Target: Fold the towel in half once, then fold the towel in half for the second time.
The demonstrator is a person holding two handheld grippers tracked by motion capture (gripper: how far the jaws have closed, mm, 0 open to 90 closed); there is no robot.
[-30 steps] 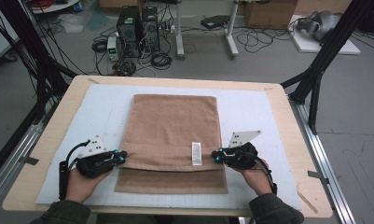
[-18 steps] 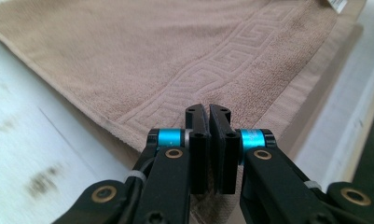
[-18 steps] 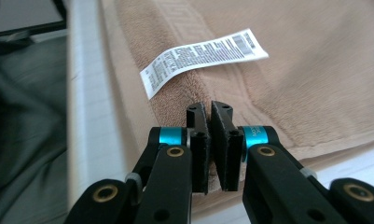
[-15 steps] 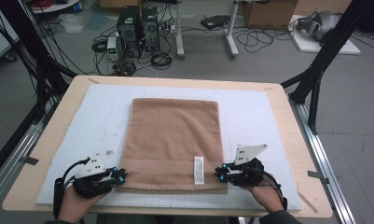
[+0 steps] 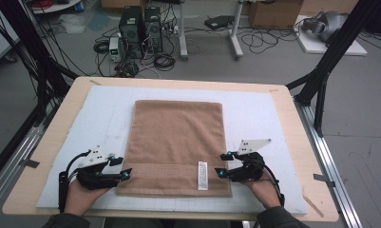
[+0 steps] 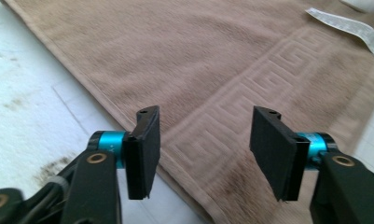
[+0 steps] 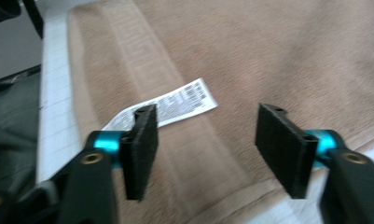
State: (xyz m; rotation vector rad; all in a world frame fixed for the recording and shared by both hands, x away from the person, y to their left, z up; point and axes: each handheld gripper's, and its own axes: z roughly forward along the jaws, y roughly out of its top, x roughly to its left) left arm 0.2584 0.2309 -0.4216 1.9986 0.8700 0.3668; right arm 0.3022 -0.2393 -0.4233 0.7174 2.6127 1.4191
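A brown towel (image 5: 177, 142) is lying flat on the white mat (image 5: 259, 114) (its white label (image 5: 203, 175) facing up near the front edge). The left gripper (image 5: 123, 168) and right gripper (image 5: 221, 164) are resting at the towel's front corners, their jaws having just been opening, gripping nothing.

High view: fixed above the near side, facing forward and down, taking in the whole table (image 5: 283, 102) and floor beyond. Left gripper view: low and close over the towel (image 6: 212, 70), facing across its near left edge. Right gripper view: equally close, facing across the near right edge. Shared throughout: towel, label (image 7: 175, 105).
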